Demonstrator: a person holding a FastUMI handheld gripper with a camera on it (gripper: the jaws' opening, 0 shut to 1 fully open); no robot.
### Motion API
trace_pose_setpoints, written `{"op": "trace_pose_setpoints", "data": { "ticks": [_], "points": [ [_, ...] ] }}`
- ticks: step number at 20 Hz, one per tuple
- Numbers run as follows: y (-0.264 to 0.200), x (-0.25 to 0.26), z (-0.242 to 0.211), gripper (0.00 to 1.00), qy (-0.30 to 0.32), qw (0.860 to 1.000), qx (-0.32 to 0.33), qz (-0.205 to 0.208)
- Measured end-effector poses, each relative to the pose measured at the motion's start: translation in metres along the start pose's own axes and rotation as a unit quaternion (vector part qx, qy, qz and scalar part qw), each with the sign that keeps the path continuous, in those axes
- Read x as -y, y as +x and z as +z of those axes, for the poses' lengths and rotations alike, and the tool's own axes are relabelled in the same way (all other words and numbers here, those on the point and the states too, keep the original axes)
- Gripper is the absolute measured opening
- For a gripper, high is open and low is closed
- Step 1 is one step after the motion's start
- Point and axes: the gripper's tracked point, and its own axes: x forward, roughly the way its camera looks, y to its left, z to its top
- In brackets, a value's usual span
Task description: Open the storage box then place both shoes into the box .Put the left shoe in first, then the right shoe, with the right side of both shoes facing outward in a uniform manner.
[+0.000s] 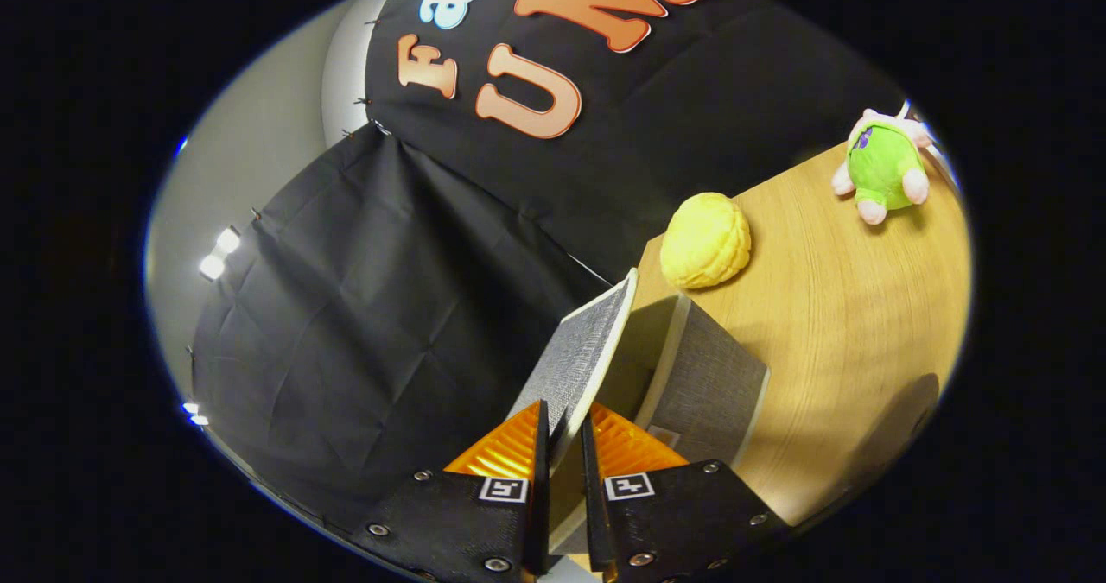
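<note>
A grey fabric storage box [708, 384] stands on the wooden table [855, 332], seen tilted. Its lid [575, 354], grey with a pale rim, is lifted up off the box and stands at a steep angle, so the pale inside wall of the box shows beneath it. My gripper [564, 445] is shut on the lid's near edge, one finger on each face of it. No shoes are in sight.
A yellow round plush toy [706, 239] lies on the table just beyond the box, by the table's edge. A green and pink plush toy [883, 168] sits farther off at the table's far corner. The black booth cloth hangs behind.
</note>
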Motion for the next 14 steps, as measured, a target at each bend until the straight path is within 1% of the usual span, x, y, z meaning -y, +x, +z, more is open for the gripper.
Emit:
{"op": "trace_pose_setpoints", "data": {
  "ticks": [2,3,5,7,10,12,14],
  "points": [
    [0.009,-0.003,0.003,0.15,0.026,1.0,-0.008,-0.009],
    [0.012,-0.009,0.007,0.12,0.029,1.0,-0.005,-0.006],
    [0.015,-0.033,0.015,0.11,0.029,0.999,0.003,0.014],
    [0.02,-0.054,0.02,0.12,0.011,0.999,0.015,0.029],
    [0.032,-0.092,0.026,0.13,-0.011,0.999,0.025,0.039],
    [0.045,-0.11,0.03,0.14,-0.023,0.998,0.03,0.039],
    [0.06,-0.121,0.028,0.15,-0.036,0.999,0.026,0.03]
  ]
}}
